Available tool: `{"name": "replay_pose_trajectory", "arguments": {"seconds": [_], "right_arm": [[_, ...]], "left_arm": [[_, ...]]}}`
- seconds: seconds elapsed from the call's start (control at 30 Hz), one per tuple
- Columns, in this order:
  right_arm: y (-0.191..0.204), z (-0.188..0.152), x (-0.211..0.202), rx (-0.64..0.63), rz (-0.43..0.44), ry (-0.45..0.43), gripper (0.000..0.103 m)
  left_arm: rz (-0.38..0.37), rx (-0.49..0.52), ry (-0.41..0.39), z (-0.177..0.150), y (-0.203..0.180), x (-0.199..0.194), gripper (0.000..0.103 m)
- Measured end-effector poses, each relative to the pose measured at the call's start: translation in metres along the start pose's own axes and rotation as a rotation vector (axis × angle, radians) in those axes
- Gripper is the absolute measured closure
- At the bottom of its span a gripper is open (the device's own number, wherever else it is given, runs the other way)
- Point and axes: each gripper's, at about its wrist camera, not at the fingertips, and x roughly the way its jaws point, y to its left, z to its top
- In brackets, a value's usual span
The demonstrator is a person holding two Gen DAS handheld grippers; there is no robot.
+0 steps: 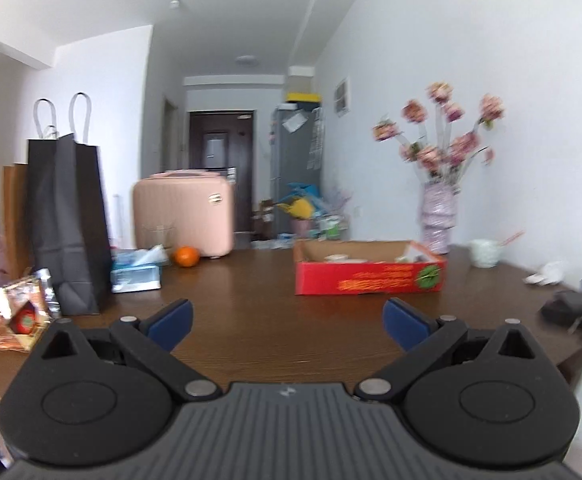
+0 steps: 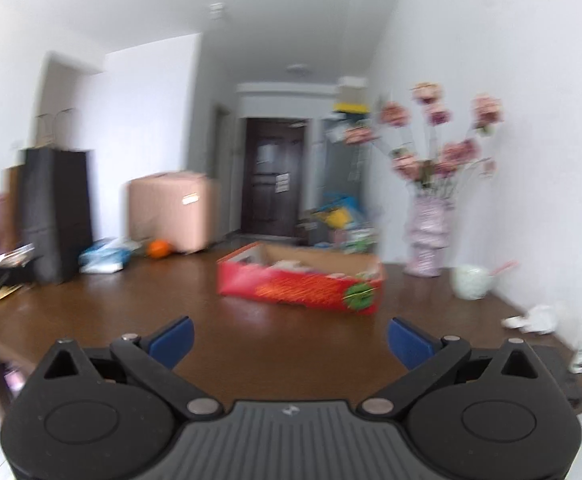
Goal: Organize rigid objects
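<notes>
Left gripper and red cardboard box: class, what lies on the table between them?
Nothing: in the left wrist view only bare brown table separates the open left gripper from the red cardboard box.

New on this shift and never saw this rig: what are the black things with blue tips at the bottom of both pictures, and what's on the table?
Each picture comes from a camera on a hand-held gripper, looking forward along its two fingers. One view shows the left gripper, the other the right gripper. Both are open and hold nothing. The blue tips are the fingers. On the brown table sit an open red box with items inside, an orange, a tissue pack, a black paper bag, a vase of pink flowers and a pale bowl.
</notes>
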Motion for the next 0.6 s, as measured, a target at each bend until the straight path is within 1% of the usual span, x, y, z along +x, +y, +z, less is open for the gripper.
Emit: {"name": "replay_pose_trajectory", "arguments": {"seconds": [0.03, 0.07, 0.2, 0.27, 0.37, 0.6], "right_arm": [[0.003, -0.005, -0.005, -0.008, 0.008, -0.001, 0.0], [0.007, -0.01, -0.01, -0.015, 0.004, -0.004, 0.0], [0.012, -0.017, -0.017, 0.025, 0.036, 0.004, 0.0], [0.014, -0.017, -0.02, 0.051, 0.042, -0.007, 0.0], [0.015, -0.014, -0.023, 0.043, 0.038, -0.027, 0.0], [0.01, -0.013, -0.02, 0.055, 0.007, -0.029, 0.0]], "left_arm": [[-0.017, 0.005, -0.014, 0.001, -0.002, -0.004, 0.0], [-0.018, 0.013, -0.028, 0.0, -0.005, -0.01, 0.0], [0.0, 0.055, -0.052, 0.0, -0.011, -0.019, 0.0], [-0.001, 0.052, -0.052, 0.0, -0.011, -0.019, 0.0], [-0.004, 0.037, -0.04, 0.0, -0.009, -0.016, 0.0], [-0.005, 0.02, -0.033, 0.0, -0.005, -0.015, 0.0]]}}
